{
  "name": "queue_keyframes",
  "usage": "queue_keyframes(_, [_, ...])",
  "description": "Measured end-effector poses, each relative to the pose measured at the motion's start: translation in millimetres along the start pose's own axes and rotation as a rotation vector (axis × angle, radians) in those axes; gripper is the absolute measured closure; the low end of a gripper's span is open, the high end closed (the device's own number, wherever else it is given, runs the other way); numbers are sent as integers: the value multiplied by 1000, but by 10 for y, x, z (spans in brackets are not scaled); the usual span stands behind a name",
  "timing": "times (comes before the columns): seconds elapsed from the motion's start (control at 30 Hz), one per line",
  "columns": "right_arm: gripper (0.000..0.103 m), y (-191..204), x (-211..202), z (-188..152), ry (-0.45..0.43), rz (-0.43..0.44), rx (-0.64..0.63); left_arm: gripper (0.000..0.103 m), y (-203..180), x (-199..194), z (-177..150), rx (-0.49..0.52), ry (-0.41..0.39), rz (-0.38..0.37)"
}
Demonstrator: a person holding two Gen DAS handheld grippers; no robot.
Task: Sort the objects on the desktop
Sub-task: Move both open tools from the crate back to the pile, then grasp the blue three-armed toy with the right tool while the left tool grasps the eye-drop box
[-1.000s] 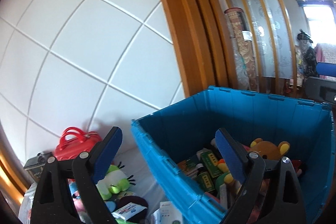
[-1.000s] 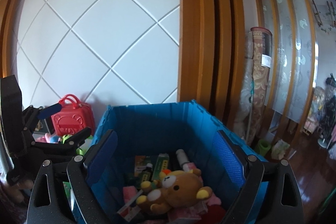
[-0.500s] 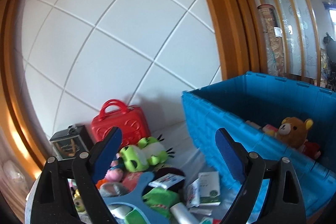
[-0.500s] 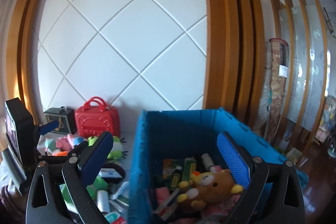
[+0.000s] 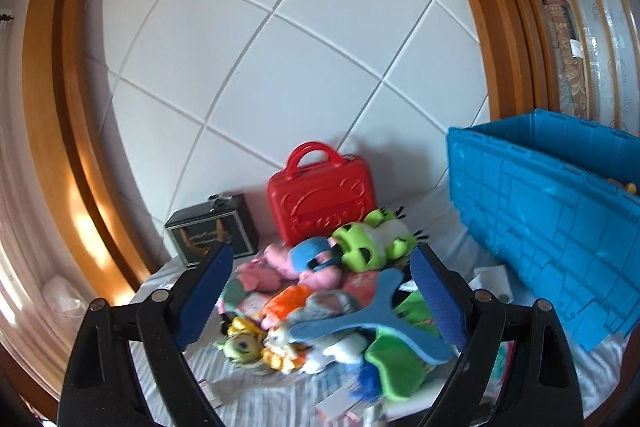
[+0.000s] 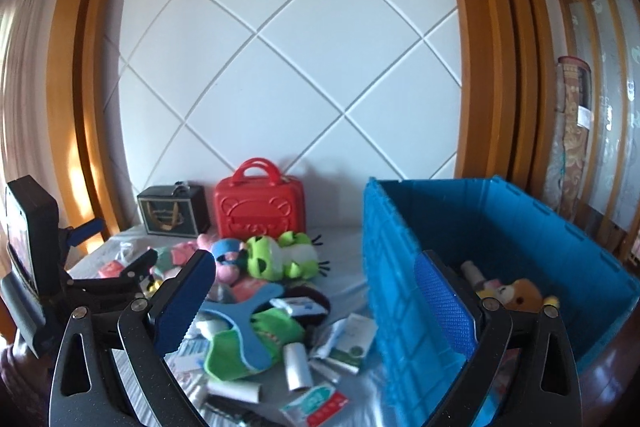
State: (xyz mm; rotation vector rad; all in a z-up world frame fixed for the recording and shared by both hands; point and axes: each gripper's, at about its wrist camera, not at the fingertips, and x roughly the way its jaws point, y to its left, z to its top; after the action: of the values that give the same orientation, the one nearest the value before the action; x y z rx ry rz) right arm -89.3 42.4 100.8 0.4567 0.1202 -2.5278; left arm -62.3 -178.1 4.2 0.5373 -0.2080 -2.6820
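The left gripper (image 5: 322, 293) and right gripper (image 6: 316, 301) are held wide open and empty; the soft, light green frog plush (image 5: 370, 241) is best pinched across its body.

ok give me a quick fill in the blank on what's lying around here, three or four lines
1. The small suitcase standing against the wall is ____ in colour.
2. The brown teddy bear lies inside the blue ____.
3. The dark box stands to the ____ of the suitcase in the right wrist view.
4. Both the left tongs and the right tongs are ____ and hold nothing.

Missing words: red; crate; left; open
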Motion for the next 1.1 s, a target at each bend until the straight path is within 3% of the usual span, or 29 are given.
queue_keyframes(0.3, [1, 498, 143, -334, 60, 47, -25, 12, 553, 29, -422, -15, 45, 77])
queue_keyframes(0.43, [1, 463, 296, -463, 97, 48, -47, 12, 647, 140, -601, -47, 81, 109])
queue_keyframes(0.7, [1, 319, 846, -657, 201, 139, -60, 12, 613, 388, -744, -59, 125, 167])
queue_keyframes(0.9, [1, 441, 1485, -832, 279, 286, -154, 12, 632, 530, -862, -99, 133, 226])
queue_keyframes(1.1, [3, 938, 2475, -1317, 476, 436, -278, 12, 755, 629, -1143, -115, 190, 254])
